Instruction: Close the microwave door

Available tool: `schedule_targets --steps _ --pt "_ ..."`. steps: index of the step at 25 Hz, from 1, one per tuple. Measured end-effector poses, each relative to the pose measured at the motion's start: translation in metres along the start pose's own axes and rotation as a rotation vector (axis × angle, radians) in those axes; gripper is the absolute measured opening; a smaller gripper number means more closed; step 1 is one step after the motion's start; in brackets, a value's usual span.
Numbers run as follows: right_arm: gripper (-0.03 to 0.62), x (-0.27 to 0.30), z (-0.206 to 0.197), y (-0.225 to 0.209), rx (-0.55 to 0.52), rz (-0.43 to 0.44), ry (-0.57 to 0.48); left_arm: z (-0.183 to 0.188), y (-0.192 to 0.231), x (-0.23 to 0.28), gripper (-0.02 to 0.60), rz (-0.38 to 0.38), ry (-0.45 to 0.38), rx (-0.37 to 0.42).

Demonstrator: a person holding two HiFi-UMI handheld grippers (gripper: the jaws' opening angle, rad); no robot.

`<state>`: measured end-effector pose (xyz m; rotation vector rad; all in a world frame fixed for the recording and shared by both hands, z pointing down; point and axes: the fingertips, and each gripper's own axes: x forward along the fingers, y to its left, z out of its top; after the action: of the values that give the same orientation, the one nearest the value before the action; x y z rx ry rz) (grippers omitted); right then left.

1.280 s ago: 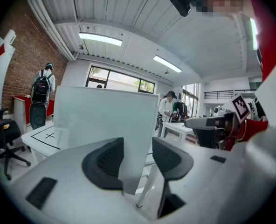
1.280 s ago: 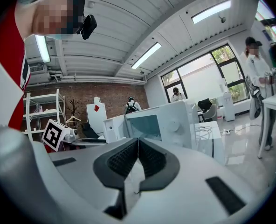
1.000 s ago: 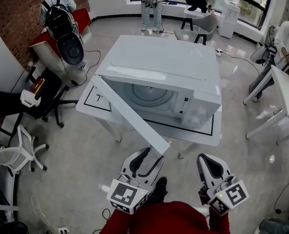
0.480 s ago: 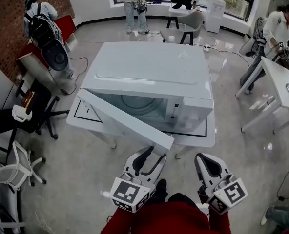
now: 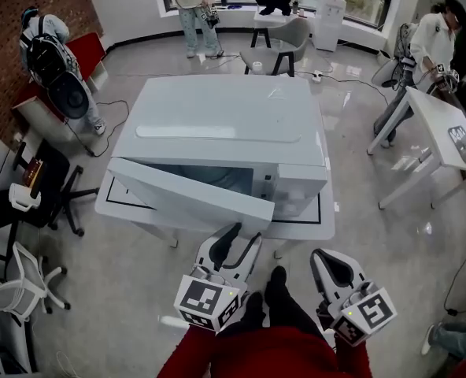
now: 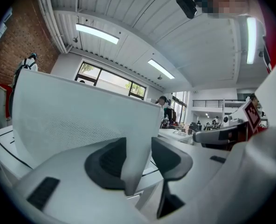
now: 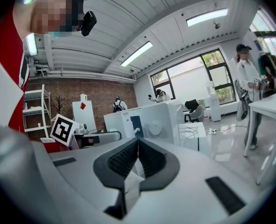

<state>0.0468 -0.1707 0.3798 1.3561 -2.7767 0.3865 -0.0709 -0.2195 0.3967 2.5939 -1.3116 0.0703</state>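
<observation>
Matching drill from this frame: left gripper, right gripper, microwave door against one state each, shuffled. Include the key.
Things:
1. left gripper
2. right gripper
3. microwave door

States:
A. ajar, swung partway out from the front
B. jaws together, nothing between them
C. jaws on either side of the door's free edge

Pairs: 1-C, 2-B, 3-A

Large white microwave (image 5: 225, 124) upright on a white bench (image 5: 296, 228), front facing the head view. White door (image 5: 186, 199) ajar, hinged at left, free right edge swung slightly out; sliver of cavity visible behind.
</observation>
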Motion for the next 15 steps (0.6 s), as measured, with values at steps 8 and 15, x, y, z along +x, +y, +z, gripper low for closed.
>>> schedule_targets --steps 8,15 --pt "0.015 0.004 -0.001 -0.019 0.02 0.0 0.012 0.003 0.016 0.019 0.124 0.083 0.016 0.04" --pt "0.014 0.016 -0.001 -0.026 0.039 0.012 0.029 0.007 0.031 0.034 0.054 0.138 0.026 0.062"
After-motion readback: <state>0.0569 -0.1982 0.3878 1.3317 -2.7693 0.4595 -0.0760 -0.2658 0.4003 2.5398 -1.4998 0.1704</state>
